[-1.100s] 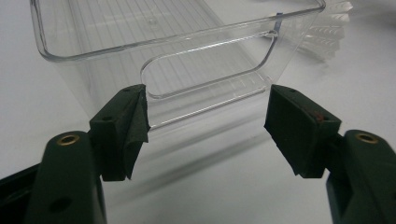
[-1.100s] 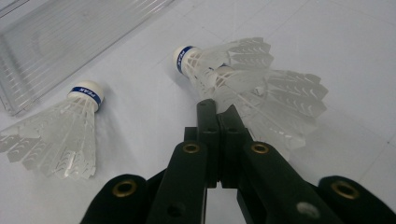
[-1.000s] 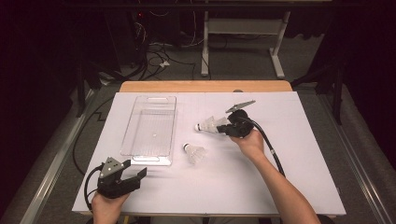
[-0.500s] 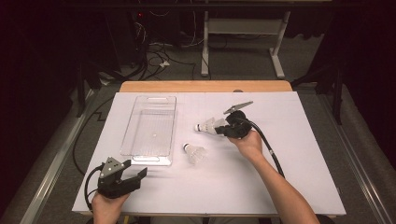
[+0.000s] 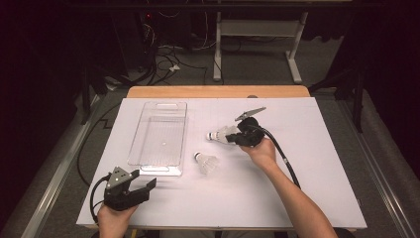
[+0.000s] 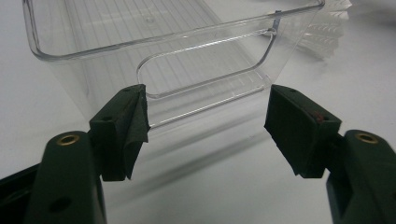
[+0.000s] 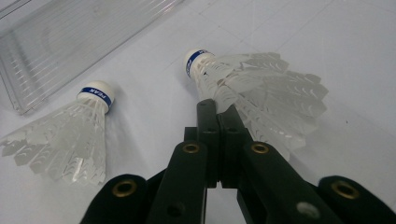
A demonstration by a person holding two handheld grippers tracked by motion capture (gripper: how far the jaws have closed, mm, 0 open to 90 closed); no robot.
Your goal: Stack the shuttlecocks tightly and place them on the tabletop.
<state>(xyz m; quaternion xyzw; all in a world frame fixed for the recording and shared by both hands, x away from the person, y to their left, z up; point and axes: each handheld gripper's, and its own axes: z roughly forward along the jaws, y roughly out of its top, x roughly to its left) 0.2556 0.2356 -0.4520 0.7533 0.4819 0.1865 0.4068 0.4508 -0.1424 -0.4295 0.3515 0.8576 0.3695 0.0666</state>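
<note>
My right gripper (image 5: 234, 137) (image 7: 217, 111) is shut on the feather skirt of a white shuttlecock (image 5: 218, 135) (image 7: 261, 88) near the table's middle. Its cork tip with a blue band points left towards the tray. A second white shuttlecock (image 5: 206, 162) (image 7: 70, 135) lies loose on the white table a little nearer to me. The clear plastic tray (image 5: 158, 134) (image 6: 154, 42) stands empty at centre left. My left gripper (image 5: 147, 185) (image 6: 208, 126) rests open at the front left, its jaws facing the tray's near handle end with nothing between them.
The white tabletop (image 5: 322, 163) has free room to the right and along the front. A wooden strip (image 5: 218, 91) runs along its far edge. Beyond the table, cables and a desk frame (image 5: 257, 44) stand on the dark floor.
</note>
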